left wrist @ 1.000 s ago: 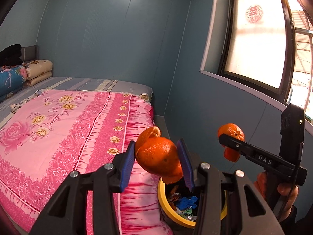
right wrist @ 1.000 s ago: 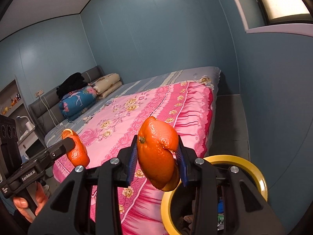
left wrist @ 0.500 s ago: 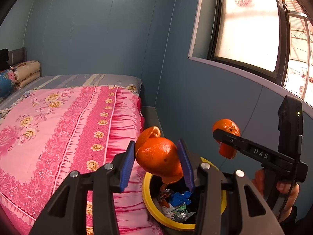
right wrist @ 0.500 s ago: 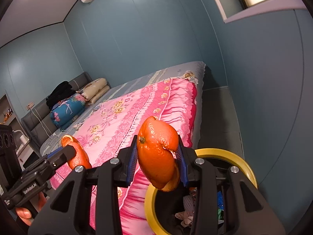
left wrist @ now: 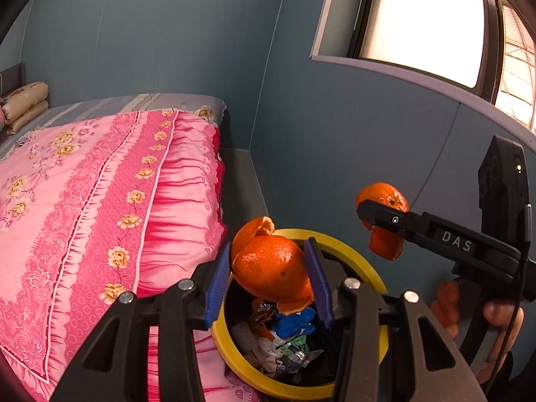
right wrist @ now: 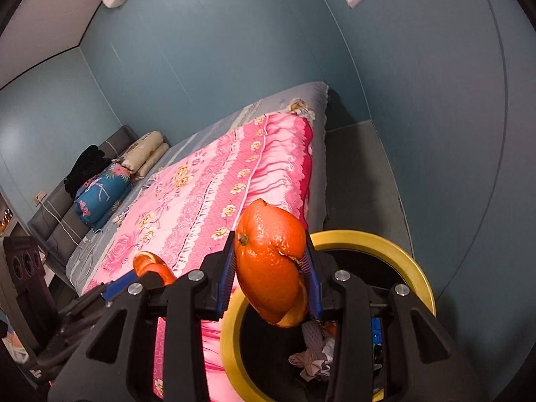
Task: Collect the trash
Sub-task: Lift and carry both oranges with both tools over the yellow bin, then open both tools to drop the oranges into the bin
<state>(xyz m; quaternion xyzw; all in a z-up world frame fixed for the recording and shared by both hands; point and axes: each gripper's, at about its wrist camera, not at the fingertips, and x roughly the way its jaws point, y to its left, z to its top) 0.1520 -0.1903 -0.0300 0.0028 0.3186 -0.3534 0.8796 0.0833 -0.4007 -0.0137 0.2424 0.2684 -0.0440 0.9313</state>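
My left gripper (left wrist: 268,271) is shut on a piece of orange peel (left wrist: 271,269), held just above a yellow-rimmed trash bin (left wrist: 365,264) with wrappers and scraps inside. To its right in the left wrist view, the right gripper (left wrist: 372,216) grips a second orange peel (left wrist: 385,194), with a hand behind it. In the right wrist view my right gripper (right wrist: 269,268) is shut on that orange peel (right wrist: 269,261) over the bin rim (right wrist: 395,248). The left gripper (right wrist: 147,276) shows at lower left with its peel (right wrist: 152,266).
A bed with a pink flowered cover (left wrist: 100,194) stands left of the bin, with pillows and folded bedding (right wrist: 110,181) at its head. A blue-grey wall (left wrist: 335,154) and a window (left wrist: 425,16) lie right of the bin. A narrow floor strip (right wrist: 361,174) runs between bed and wall.
Both grippers have come down and forward with their peels still held. The bin has grown larger and more of its inside shows beneath both pairs of jaws.
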